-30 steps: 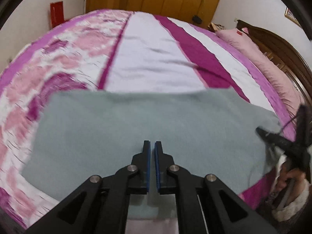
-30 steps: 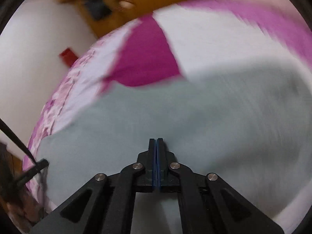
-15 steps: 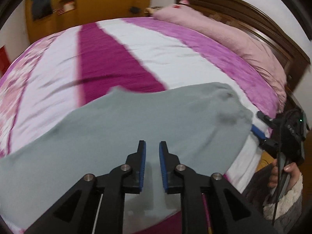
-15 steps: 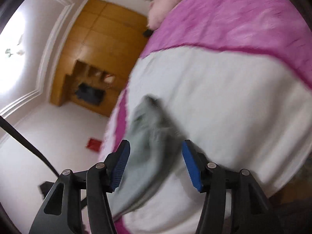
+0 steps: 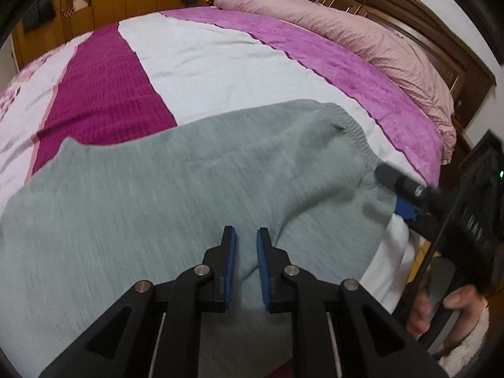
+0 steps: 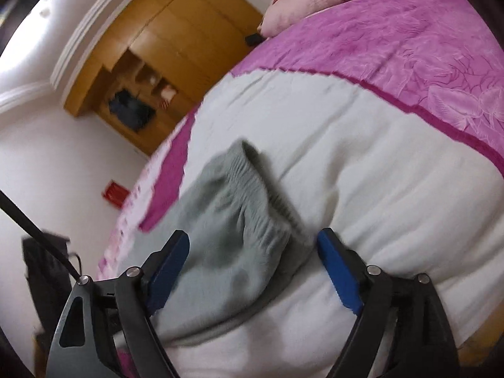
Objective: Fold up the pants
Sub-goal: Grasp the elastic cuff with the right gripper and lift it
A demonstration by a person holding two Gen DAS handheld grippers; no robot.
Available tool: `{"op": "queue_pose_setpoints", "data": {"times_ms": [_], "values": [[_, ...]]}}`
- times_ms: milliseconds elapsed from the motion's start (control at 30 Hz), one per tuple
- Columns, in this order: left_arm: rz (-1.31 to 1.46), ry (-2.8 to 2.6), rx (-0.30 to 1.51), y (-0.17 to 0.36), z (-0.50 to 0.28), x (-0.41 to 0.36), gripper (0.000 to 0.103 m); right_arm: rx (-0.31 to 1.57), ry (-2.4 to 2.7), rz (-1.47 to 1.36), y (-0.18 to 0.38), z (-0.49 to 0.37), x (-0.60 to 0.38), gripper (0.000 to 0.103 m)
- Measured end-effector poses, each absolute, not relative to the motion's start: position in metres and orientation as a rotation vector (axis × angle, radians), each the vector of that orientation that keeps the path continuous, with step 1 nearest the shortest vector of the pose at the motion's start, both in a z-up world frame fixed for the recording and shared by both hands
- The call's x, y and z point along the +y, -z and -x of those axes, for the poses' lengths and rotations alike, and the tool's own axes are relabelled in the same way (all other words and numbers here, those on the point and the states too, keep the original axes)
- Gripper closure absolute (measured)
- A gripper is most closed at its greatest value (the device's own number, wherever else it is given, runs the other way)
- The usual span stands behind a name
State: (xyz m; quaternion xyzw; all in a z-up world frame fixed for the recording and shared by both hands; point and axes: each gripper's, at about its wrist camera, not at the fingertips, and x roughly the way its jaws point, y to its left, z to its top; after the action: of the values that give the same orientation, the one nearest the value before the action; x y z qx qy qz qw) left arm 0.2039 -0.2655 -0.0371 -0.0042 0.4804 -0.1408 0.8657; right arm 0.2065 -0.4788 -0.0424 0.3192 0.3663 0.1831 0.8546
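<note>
Your pants [image 5: 176, 195], grey knit, lie spread across the near part of the bed [image 5: 204, 60], over its white and magenta stripes. The ribbed waistband [image 5: 356, 132] sits toward the right end, on the white stripe, near the bed's edge.

Your left hand-held gripper [image 5: 246, 236] hangs above the middle of the cloth. Its blue pads [image 5: 231, 264] stand a narrow gap apart; grey fabric shows through the gap, but the pads press on nothing and no fold rises between them. Count it as slightly open and empty.

Your right hand-held gripper [image 6: 252, 242] is at the waistband end. Its jaws are opening and stand wide, one blue pad [image 6: 170, 267] on each side of the bunched waistband [image 6: 252, 189]. The cloth lies between them on the bed, touching neither pad as far as the blur allows.

From the left wrist view, the right hand-held gripper [image 5: 393, 189] shows at the far right with one finger tip against the waistband edge, and your hand [image 5: 447, 305] is wrapped round its handle.

A pink pillow [image 5: 346, 31] lies along the dark wooden headboard [image 5: 409, 9]. A wooden wardrobe [image 6: 176, 37] stands beyond the bed.
</note>
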Motion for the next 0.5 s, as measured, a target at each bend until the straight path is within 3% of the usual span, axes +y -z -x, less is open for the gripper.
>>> {"op": "queue_pose_setpoints", "data": {"times_ms": [433,500], "values": [[0.080,0.339,1.005,0.040,-0.202,-0.251,0.090,0.689,-0.414,-0.846,0.042,-0.240,-0.475,0.024],[0.080,0.343,0.997,0.040,-0.202,-0.251,0.090,0.727,-0.367,-0.760,0.041,-0.241,-0.466,0.033]]}}
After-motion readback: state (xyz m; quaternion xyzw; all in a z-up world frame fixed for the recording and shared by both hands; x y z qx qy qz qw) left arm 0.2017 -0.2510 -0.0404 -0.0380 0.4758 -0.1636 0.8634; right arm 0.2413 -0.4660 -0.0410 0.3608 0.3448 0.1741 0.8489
